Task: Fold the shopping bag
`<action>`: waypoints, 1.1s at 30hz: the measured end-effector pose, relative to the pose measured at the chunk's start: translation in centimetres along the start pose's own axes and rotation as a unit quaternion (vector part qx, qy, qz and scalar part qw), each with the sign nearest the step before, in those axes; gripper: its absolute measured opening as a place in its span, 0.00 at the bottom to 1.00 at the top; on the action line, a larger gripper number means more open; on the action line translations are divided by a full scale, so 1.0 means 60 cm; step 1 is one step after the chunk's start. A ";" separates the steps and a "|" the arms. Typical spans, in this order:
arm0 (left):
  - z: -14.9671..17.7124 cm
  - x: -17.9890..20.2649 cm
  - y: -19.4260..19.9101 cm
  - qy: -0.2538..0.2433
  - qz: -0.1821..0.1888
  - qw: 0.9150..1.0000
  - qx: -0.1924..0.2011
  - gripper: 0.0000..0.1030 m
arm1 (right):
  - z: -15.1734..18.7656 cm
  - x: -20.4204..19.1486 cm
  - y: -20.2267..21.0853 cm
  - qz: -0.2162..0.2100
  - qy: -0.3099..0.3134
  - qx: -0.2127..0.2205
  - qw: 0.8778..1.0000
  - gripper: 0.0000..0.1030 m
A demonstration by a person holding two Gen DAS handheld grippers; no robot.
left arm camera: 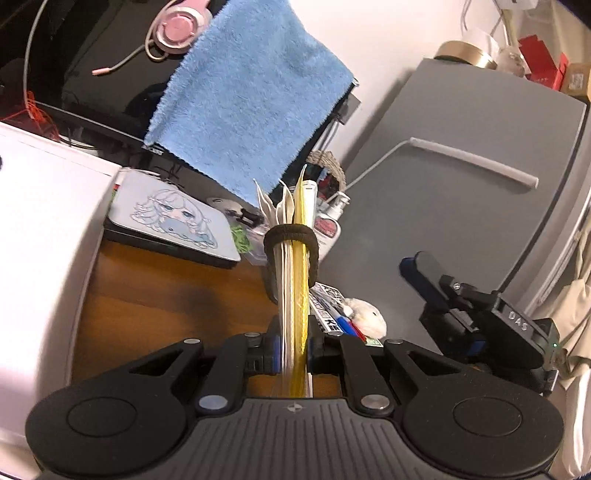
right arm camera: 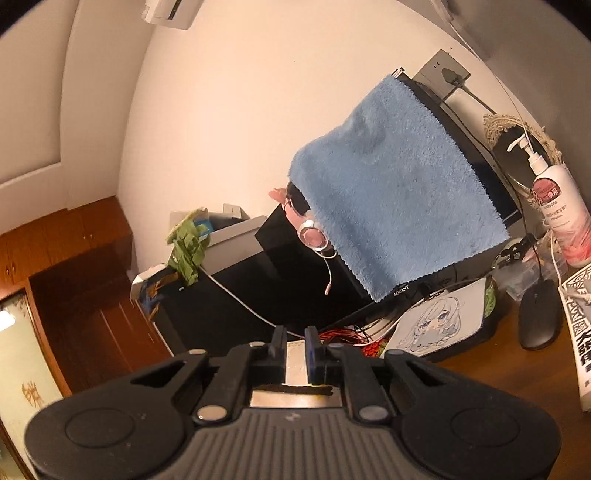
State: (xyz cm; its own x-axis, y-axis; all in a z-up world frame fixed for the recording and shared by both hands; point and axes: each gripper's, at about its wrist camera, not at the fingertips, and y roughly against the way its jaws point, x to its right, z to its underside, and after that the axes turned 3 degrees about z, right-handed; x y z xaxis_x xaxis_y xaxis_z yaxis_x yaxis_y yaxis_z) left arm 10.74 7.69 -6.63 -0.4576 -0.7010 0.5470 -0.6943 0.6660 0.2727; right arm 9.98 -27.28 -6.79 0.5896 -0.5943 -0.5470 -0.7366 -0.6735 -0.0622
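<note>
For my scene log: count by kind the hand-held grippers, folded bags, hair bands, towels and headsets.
left hand-held gripper, right hand-held gripper: 2
folded shopping bag: 1
black hair band: 1
blue towel: 1
pink headset: 1
Total: 6

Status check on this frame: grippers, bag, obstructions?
Left gripper shut on folded bag, hair tie around it. Right gripper apart, state unclear. Nothing blocking.

Both views are lit by warm, dim indoor light, and a pinkish cast is laid on the wall (right arm camera: 240, 129). Strong fisheye bending is seen toward every edge, with dark corners at 1 and 11 o'clock. The white surface (left arm camera: 40, 258) at 9 o'clock is overexposed and smeared. Soft shadow is cast on the wooden desk (left arm camera: 166, 288).
</note>
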 end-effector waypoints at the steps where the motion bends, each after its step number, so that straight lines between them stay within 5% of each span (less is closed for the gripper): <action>1: -0.001 -0.001 0.003 0.000 0.000 1.000 0.001 0.11 | -0.001 -0.004 -0.002 -0.002 -0.002 0.002 1.000 0.10; 14: -0.013 0.008 -0.028 0.007 0.001 1.000 -0.009 0.11 | -0.015 -0.008 0.019 0.032 -0.003 0.002 0.999 0.10; 20: -0.006 0.047 -0.035 -0.058 -0.039 0.997 -0.020 0.11 | -0.021 -0.011 0.025 0.021 -0.004 0.008 1.000 0.11; 23: 0.002 0.060 -0.044 -0.095 -0.067 0.993 -0.019 0.11 | -0.025 -0.049 0.015 0.055 0.079 0.004 0.995 0.10; 26: 0.015 0.064 -0.055 -0.123 -0.089 0.988 -0.025 0.11 | -0.015 -0.079 -0.010 0.126 0.176 -0.012 0.976 0.10; 30: 0.035 0.058 -0.068 -0.154 -0.115 0.980 -0.045 0.11 | 0.002 -0.073 -0.042 0.074 0.172 -0.055 0.981 0.10; 33: 0.045 0.056 -0.078 -0.167 -0.130 0.976 -0.057 0.11 | 0.016 -0.086 -0.065 0.065 0.215 -0.077 0.971 0.10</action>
State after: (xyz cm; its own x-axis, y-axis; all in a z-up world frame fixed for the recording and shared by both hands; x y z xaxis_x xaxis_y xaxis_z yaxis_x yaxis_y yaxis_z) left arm 10.96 1.52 -8.19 -0.4425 -0.8817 0.1634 -0.7538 0.4645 0.4649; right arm 9.50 -21.13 -4.55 0.6029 -0.7855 -0.1398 -0.7757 -0.6181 0.1272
